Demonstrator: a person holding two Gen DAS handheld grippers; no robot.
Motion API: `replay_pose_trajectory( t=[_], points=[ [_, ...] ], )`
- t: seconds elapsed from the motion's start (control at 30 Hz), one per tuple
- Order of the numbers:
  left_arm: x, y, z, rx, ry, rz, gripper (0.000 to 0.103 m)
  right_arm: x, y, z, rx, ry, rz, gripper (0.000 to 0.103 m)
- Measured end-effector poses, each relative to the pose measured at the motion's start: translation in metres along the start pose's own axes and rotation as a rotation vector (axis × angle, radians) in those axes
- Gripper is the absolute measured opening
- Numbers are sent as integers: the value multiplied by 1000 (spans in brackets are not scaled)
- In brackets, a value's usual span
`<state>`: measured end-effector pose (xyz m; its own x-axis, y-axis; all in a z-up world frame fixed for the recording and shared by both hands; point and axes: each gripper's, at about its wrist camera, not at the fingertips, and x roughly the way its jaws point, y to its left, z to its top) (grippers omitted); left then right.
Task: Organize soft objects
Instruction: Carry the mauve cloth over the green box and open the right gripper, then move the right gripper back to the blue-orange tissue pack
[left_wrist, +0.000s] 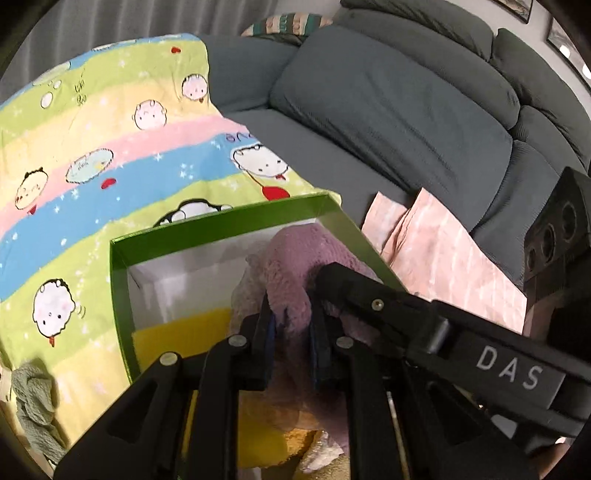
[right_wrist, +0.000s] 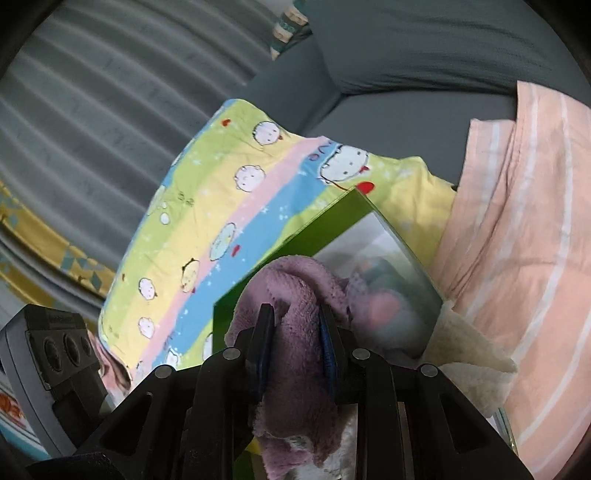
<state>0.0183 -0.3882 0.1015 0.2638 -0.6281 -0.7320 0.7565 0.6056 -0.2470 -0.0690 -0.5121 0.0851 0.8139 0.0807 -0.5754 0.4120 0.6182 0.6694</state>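
Observation:
A fluffy purple towel (left_wrist: 295, 258) hangs bunched over the open green box (left_wrist: 221, 218), whose inside is white. My left gripper (left_wrist: 291, 314) is shut on a fold of it, just above the box. My right gripper (left_wrist: 328, 280) reaches in from the right and pinches the same towel a little further along. In the right wrist view the purple towel (right_wrist: 295, 288) bulges between the pads of my right gripper (right_wrist: 295, 317), which is shut on it, in front of the tilted green box (right_wrist: 325, 229). A yellow cloth (left_wrist: 184, 332) lies flat in the box.
The box rests on a striped cartoon blanket (left_wrist: 110, 166) on a grey sofa (left_wrist: 388, 110). A pink striped cloth (left_wrist: 443, 251) lies to the right, a cream fluffy cloth (right_wrist: 469, 347) beside the box, and a grey-green cloth (left_wrist: 33, 398) at lower left.

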Motion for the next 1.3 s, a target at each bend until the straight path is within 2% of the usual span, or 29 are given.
replay_pose_trajectory(
  t=[0.23,0.33,0.4,0.47,0.5,0.53,0.57,0.6,0.63,0.67,0.73,0.77,0.87,1.0,1.13,1.3],
  points=[
    [14,8,-2,-43,65,17,13,9,-7,0,11,29,-20,24],
    [13,9,-5,-54,51,24,14,6,-6,-1,6,23,-23,23],
    [5,8,-7,-71,35,2,17,3,-3,-1,-2,9,-39,23],
    [-7,8,-9,-88,14,-39,25,-7,1,-2,-6,-15,-55,26],
    [-12,8,-11,-100,9,-53,28,-12,4,-3,-9,-29,-62,29],
    [-19,7,-13,-108,2,-66,38,-18,8,-5,-24,-50,-71,40],
    [-30,6,-15,-107,-16,-76,50,-24,12,-6,-35,-69,-70,56],
    [-39,4,-18,-100,-29,-73,57,-29,16,-8,-46,-90,-69,66],
    [-48,3,-20,-92,-46,-65,66,-35,21,-11,-55,-113,-68,81],
    [-58,2,-23,-84,-66,-51,74,-42,26,-14,-71,-138,-63,86],
    [-84,3,-32,-63,-124,-27,85,-52,37,-19,-106,-171,-62,87],
    [-98,5,-38,-57,-158,-15,86,-55,43,-22,-122,-182,-67,91],
    [-132,18,-58,-78,-244,20,86,-60,63,-33,-188,-195,-66,94],
    [-161,48,-86,-160,-254,76,86,-60,91,-49,-278,-190,-85,100],
    [-196,86,-122,-257,-273,218,87,-56,119,-68,-350,-187,-70,101],
    [-238,135,-173,-372,-288,355,87,-45,161,-99,-453,-130,21,101]
  ],
)
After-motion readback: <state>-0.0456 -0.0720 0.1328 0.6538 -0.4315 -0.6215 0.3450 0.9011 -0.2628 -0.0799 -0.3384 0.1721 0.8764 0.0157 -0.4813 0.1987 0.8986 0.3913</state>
